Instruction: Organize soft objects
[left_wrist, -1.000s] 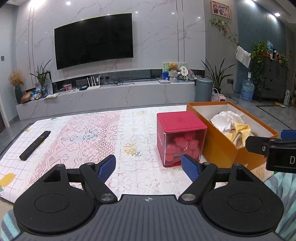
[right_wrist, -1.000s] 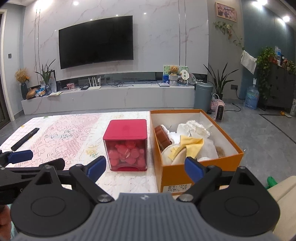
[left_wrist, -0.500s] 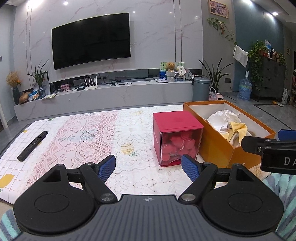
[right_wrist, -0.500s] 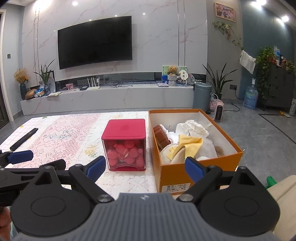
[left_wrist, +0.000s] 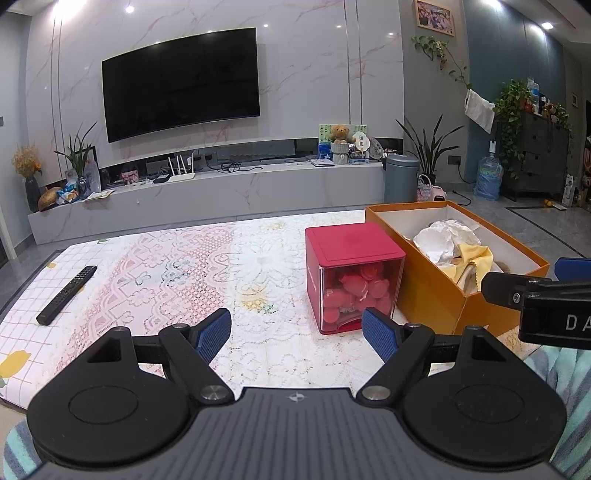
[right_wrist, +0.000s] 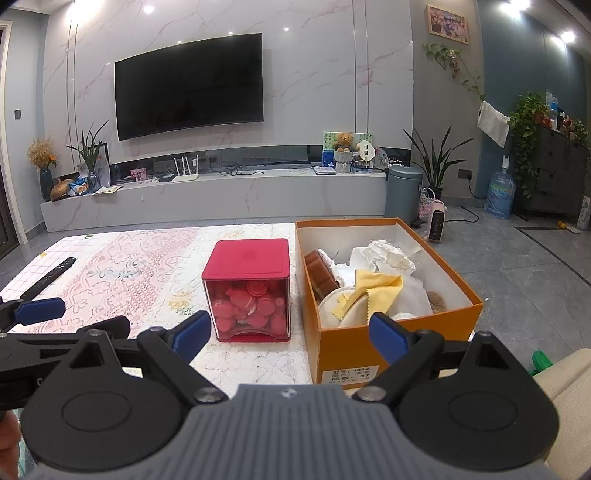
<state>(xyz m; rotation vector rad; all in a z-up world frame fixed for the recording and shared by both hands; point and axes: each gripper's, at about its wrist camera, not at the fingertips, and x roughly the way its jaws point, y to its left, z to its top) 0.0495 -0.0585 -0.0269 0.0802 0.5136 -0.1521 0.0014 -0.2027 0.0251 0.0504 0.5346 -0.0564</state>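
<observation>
Blue-padded left claw and right claw level, wide apart, empty.

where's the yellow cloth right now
In the right wrist view, the yellow cloth lies inside the open orange box, right of the red container, atop white items.

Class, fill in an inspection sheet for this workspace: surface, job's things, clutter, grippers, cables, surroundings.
Surface: table under a lace-patterned cloth.
Job's things: open orange box holding a yellow cloth and white cloths; red-lidded box beside it, full of pink pieces.
Clutter: remote control lying at the left.
Grippers: left hand-held gripper open, empty; right hand-held gripper open, empty.
Cables: wires on the TV shelf.
Surroundings: wall television, plants, bin, water bottle.
</observation>
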